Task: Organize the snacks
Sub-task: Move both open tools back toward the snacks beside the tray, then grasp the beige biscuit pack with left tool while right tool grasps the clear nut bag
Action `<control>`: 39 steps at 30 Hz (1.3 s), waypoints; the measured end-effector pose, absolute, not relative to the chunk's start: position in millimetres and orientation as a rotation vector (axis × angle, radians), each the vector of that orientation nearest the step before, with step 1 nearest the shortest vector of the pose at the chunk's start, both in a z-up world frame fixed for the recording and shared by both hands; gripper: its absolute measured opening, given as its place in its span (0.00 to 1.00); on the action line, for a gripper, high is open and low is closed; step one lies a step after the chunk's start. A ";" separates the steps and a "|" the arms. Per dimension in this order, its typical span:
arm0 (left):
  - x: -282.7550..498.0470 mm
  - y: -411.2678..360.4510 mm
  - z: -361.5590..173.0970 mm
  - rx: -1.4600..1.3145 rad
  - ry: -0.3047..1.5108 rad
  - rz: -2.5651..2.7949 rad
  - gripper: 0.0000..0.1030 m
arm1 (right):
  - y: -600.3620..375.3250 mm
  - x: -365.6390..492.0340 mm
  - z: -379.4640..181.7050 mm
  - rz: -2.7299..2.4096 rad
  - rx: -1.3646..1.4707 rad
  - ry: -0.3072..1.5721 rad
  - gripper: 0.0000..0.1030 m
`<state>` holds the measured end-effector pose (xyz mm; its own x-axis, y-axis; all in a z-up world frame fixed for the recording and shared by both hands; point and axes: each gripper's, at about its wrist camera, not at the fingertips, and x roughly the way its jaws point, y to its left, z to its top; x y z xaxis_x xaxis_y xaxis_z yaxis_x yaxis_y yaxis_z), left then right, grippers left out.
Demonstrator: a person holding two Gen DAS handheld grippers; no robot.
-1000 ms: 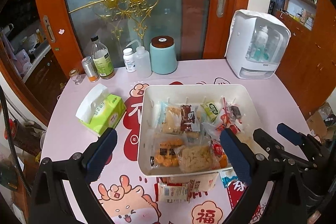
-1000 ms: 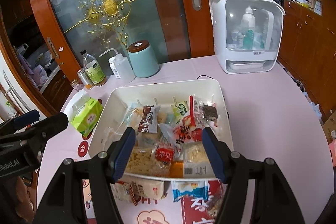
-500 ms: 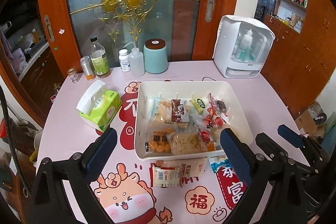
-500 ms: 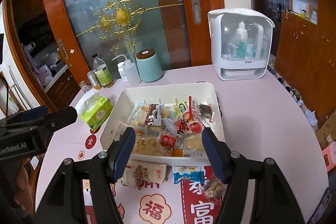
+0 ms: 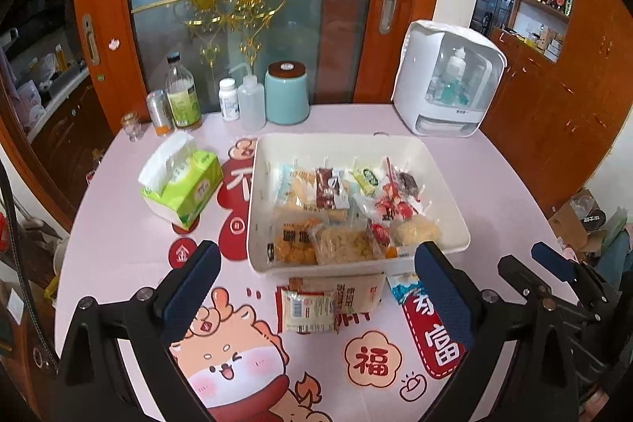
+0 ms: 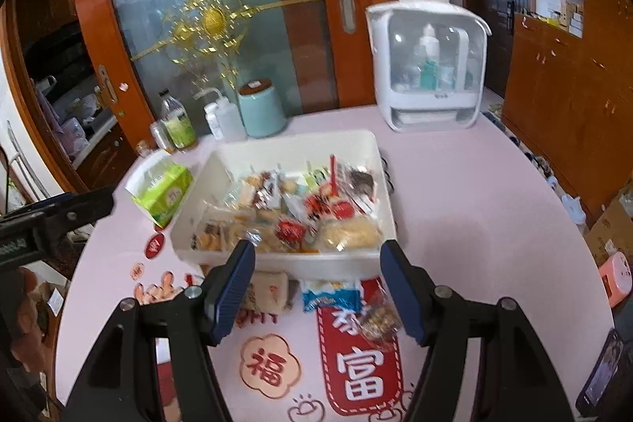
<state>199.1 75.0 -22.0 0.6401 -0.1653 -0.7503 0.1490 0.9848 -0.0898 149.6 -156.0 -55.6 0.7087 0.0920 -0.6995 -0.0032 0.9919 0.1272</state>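
A white bin (image 5: 356,141) (image 6: 300,145) stands mid-table, filled with several wrapped snacks (image 5: 340,220). Loose packets lie on the tablecloth in front of it: a white barcode packet (image 5: 310,309), a beige packet (image 5: 358,293) (image 6: 269,291), a blue packet (image 5: 403,285) (image 6: 330,297) and a clear packet of nuts (image 6: 379,319). My left gripper (image 5: 316,252) hangs open above the near side of the table, short of the bin, with nothing between its fingers. My right gripper (image 6: 316,248) is open and empty too, over the loose packets. Each gripper shows at the edge of the other's view.
A green tissue box (image 5: 186,184) sits left of the bin. Bottles (image 5: 182,97) and a teal canister (image 5: 287,93) line the back edge by the glass door. A white countertop cabinet (image 5: 447,86) stands back right. A phone (image 6: 601,374) lies at the near right edge.
Both grippers have drawn back from the bin toward the near table edge. The bin looks smaller and farther, and the loose packets and more tablecloth have come into view. Jaws unchanged.
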 end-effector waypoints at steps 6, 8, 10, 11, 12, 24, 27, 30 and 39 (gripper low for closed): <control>195.3 90.9 -63.2 -0.022 0.930 -0.128 0.95 | -179.9 144.8 -92.3 0.001 0.149 0.863 0.64; 196.0 98.8 -82.4 -0.019 0.970 -0.095 0.95 | -187.0 143.2 -106.3 -0.018 0.161 0.898 0.64; 196.0 105.6 -99.4 -0.024 1.005 -0.072 0.95 | -192.5 141.0 -121.1 -0.031 0.174 0.932 0.64; 196.2 109.1 -108.4 -0.029 1.023 -0.063 0.95 | -195.7 139.8 -130.0 -0.035 0.184 0.949 0.64; 195.6 112.0 -115.3 -0.033 1.036 -0.057 0.95 | -197.5 139.1 -136.0 -0.038 0.192 0.962 0.64; 198.7 91.7 -190.9 -0.096 1.175 -0.152 0.95 | -205.2 148.9 -183.2 -0.006 0.221 1.054 0.64; 204.3 84.4 -203.1 -0.079 1.185 -0.142 0.95 | -207.0 157.5 -190.6 -0.005 0.205 1.071 0.64; 212.5 82.2 -213.0 -0.087 1.199 -0.120 0.96 | -212.5 165.2 -197.0 -0.009 0.236 1.085 0.64; 233.4 76.6 -234.4 -0.115 1.219 -0.066 0.96 | -219.1 191.2 -215.6 -0.030 0.375 1.130 0.64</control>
